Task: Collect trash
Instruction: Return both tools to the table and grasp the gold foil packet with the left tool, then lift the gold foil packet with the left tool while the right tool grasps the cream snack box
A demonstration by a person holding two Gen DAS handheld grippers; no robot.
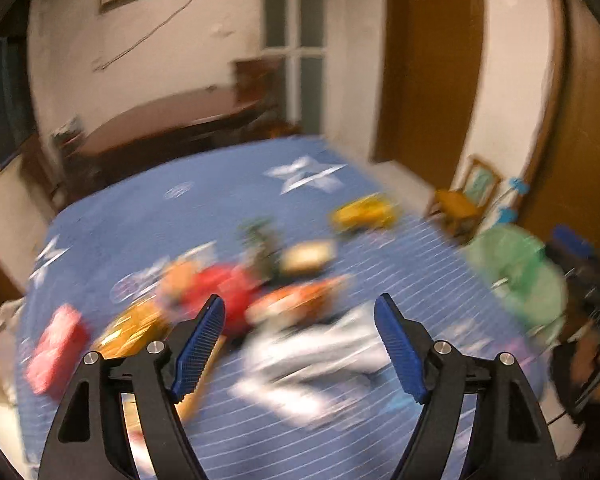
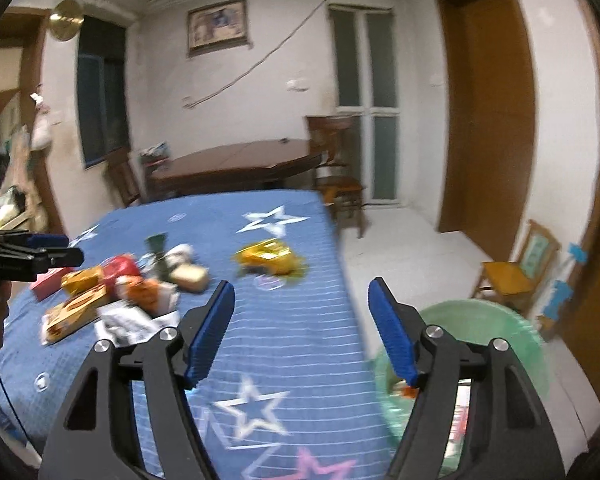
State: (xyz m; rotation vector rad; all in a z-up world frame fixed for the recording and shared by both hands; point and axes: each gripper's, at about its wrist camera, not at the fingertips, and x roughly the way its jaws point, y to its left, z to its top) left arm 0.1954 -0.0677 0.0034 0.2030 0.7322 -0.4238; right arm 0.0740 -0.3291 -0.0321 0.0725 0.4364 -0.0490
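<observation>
Both pairs of blue-padded fingers stand wide apart, gripping nothing: the left gripper [image 1: 299, 307] above a blurred heap of wrappers [image 1: 236, 300], the right gripper [image 2: 301, 292] over the star-printed blue bedspread [image 2: 284, 344], with a yellow wrapper [image 2: 269, 258] beyond and a green basin [image 2: 496, 344] just beside the bed.

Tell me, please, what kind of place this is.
Probably a room in a home. A blue star-patterned cloth carries scattered wrappers; behind stand a wooden dining table and a framed picture. A green basin sits on the floor.
</observation>
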